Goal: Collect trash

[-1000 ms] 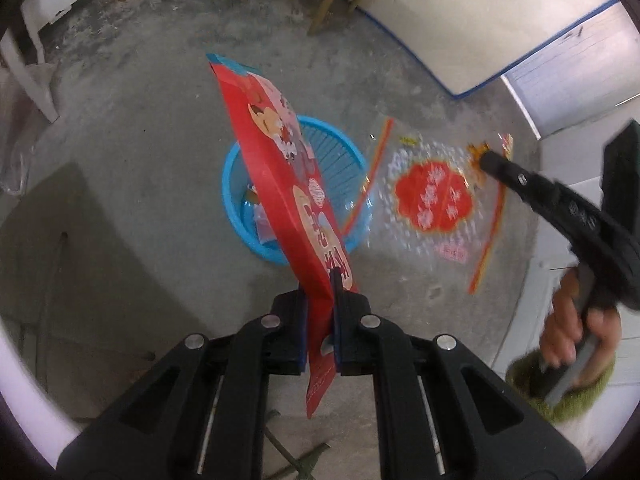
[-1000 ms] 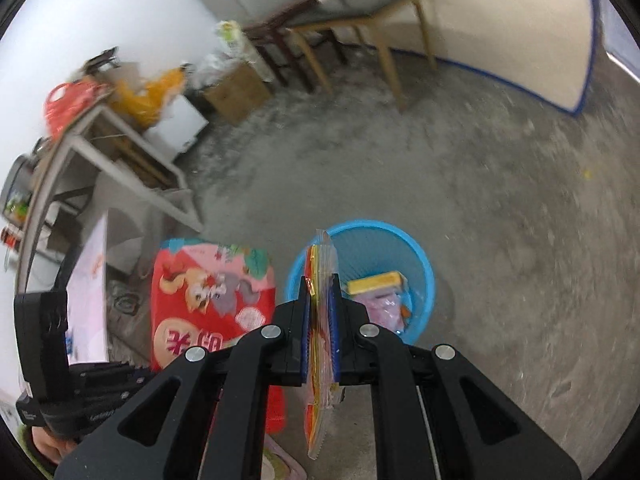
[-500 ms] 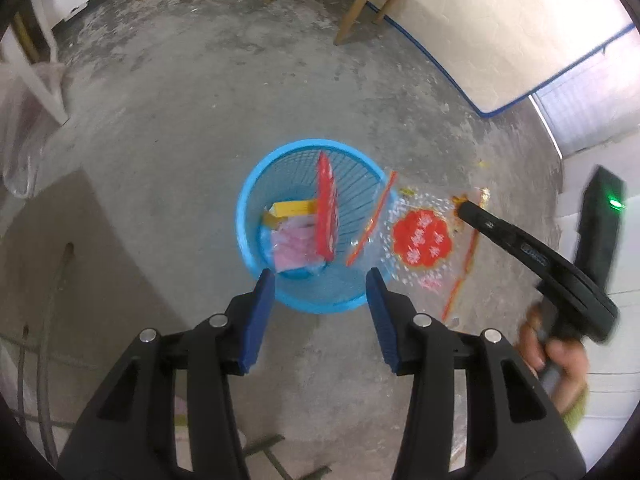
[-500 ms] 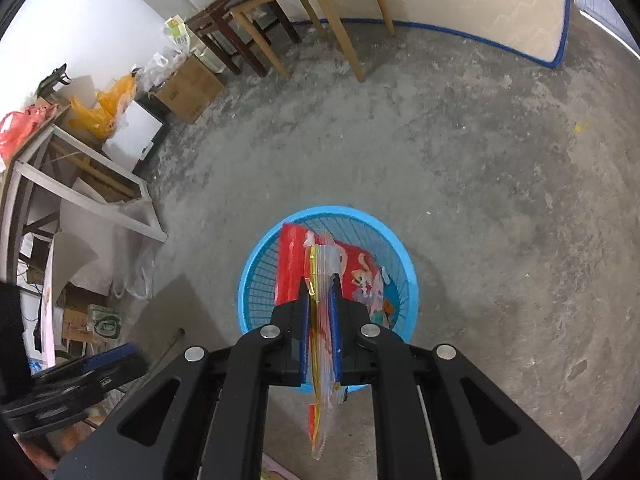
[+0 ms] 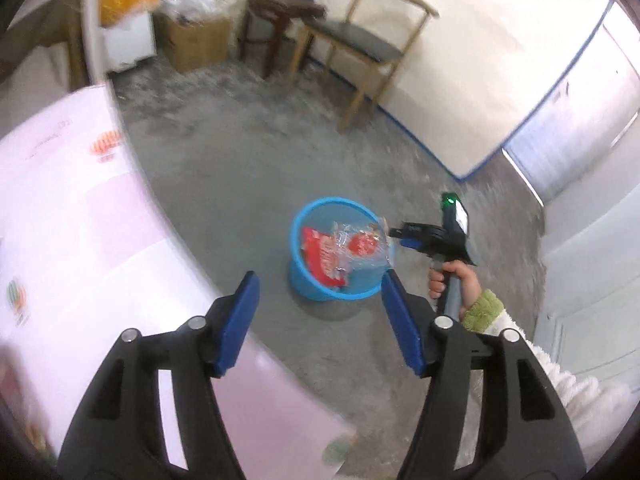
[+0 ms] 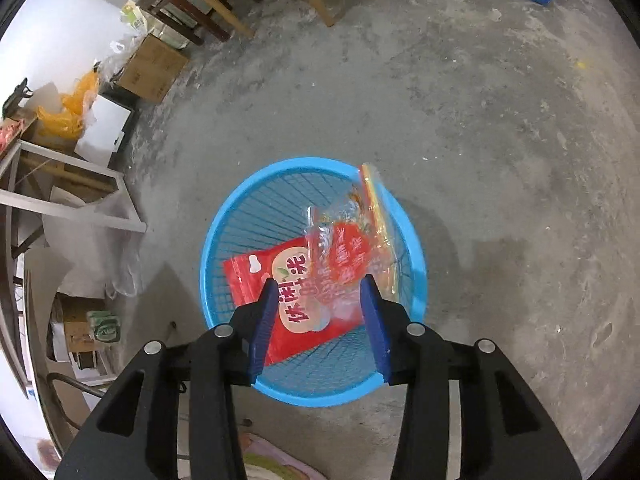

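**Both grippers held apart above the blue basket, wrappers inside**

The right gripper [image 6: 318, 316] is held directly over the blue basket [image 6: 224, 224], pointed steeply down at it. Its jaws are spread wide and nothing is held between them; the blue pads [image 6: 264, 320] frame the basket's contents without touching them. In the left wrist view the right gripper [image 5: 394, 238] is seen from the side, gripped by the right hand [image 5: 454, 286] in a green-cuffed sleeve, its tip at the basket's right rim.

The left gripper [image 5: 320, 320] is held further back and higher, aimed across the concrete floor [image 5: 240, 184] toward the basket [image 5: 298, 280]. Its jaws are also spread wide and nothing is held in them.

Inside the basket a red snack bag [image 6: 248, 276] is seen lying flat, and a clear wrapper with a red round print [image 6: 348, 254] is lying partly over it, leaning against the right wall. A pale pink surface [image 5: 80, 248], blurred, is seen at the left of the left wrist view. A wooden chair [image 5: 360, 40] is stood against the far wall.
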Tool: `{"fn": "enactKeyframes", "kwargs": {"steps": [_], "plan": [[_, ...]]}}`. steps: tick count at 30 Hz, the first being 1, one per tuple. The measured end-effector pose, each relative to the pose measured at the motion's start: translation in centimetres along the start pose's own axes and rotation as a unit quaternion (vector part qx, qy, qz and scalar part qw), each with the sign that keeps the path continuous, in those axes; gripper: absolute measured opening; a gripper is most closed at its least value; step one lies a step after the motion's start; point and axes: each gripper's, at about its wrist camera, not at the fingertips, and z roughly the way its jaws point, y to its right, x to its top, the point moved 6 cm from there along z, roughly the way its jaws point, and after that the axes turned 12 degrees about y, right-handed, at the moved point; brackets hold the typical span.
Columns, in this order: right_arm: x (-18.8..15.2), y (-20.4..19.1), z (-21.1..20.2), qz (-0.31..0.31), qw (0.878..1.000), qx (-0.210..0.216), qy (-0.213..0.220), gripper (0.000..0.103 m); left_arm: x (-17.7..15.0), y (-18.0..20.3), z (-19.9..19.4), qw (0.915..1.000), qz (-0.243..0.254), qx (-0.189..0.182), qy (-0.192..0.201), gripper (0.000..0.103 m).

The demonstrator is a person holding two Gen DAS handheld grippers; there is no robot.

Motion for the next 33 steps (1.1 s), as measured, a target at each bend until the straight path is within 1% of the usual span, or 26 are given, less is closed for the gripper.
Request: {"fn": "enactKeyframes", "kwargs": {"steps": [3,5,7,8,10,13,15,16,18,20,22,24,25,27,28,31,32,33], "plan": [[-0.4,-0.3,-2.3,-0.022,1.0,0.001,0.018,0.043,-2.3,-2.7,-4.7,0.9983,-0.027,0.027,0.043,0.064],[-0.5,-0.8,-4.0,-0.039,0.999,0.002,0.033,0.043,-3.8,-4.0,-7.4,0.9958,-0.047,0.036,0.07,0.068],[-0.6,-1.7,-5.9,-0.058,0.997,0.011,0.048,0.045,-5.2,-5.0,-9.9,0.9926,-0.06,0.049,0.094,0.07],[-0.7,-2.2,-7.0,-0.071,0.996,0.013,0.057,0.046,-6.1,-5.5,-11.5,0.9898,-0.066,0.058,0.112,0.073],[-0.9,-3.7,-9.0,-0.1,0.992,0.015,0.073,0.047,-7.3,-6.3,-13.8,0.9867,-0.067,0.069,0.131,0.076],[-1.3,-5.6,-10.9,-0.145,0.985,0.009,0.091,0.049,-9.0,-6.7,-16.4,0.9835,-0.059,0.085,0.148,0.078],[-1.9,-6.8,-11.8,-0.177,0.98,-0.02,0.094,0.049,-9.5,-7.0,-17.2,0.9818,-0.065,0.089,0.155,0.079],[-2.3,-7.4,-12.3,-0.185,0.978,-0.024,0.094,0.049,-10.2,-7.2,-17.9,0.9808,-0.068,0.091,0.158,0.079],[-3.1,-9.1,-13.8,-0.204,0.974,-0.019,0.099,0.049,-11.3,-7.3,-18.8,0.979,-0.069,0.098,0.165,0.08],[-4.5,-11.1,-15.8,-0.232,0.967,-0.015,0.107,0.049,-12.6,-7.6,-19.8,0.9764,-0.07,0.111,0.172,0.081],[-6.3,-14.0,-18.4,-0.266,0.957,0.003,0.118,0.052,-13.9,-8.3,-20.8,0.973,-0.073,0.125,0.18,0.083],[-8.2,-17.2,-21.1,-0.302,0.944,0.024,0.133,0.066,-15.0,-9.1,-22.0,0.9692,-0.08,0.139,0.187,0.086],[-9.4,-19.1,-22.6,-0.325,0.934,0.038,0.143,0.069,-15.7,-9.5,-22.5,0.9675,-0.084,0.146,0.189,0.087],[-11.6,-22.0,-25.0,-0.359,0.918,0.062,0.154,0.079,-16.6,-10.8,-23.2,0.9634,-0.095,0.161,0.191,0.087],[-12.7,-23.6,-26.1,-0.375,0.911,0.076,0.157,0.08,-17.2,-11.1,-23.7,0.9614,-0.101,0.167,0.194,0.088],[-16.5,-29.5,-29.8,-0.423,0.881,0.13,0.167,0.088,-18.5,-13.0,-25.2,0.9493,-0.124,0.194,0.214,0.091],[-17.4,-31.0,-30.7,-0.435,0.872,0.142,0.174,0.092,-19.0,-13.8,-25.8,0.9446,-0.132,0.204,0.221,0.092],[-18.6,-32.6,-31.7,-0.45,0.86,0.157,0.181,0.096,-19.3,-14.2,-26.3,0.9412,-0.138,0.211,0.224,0.092]]}}
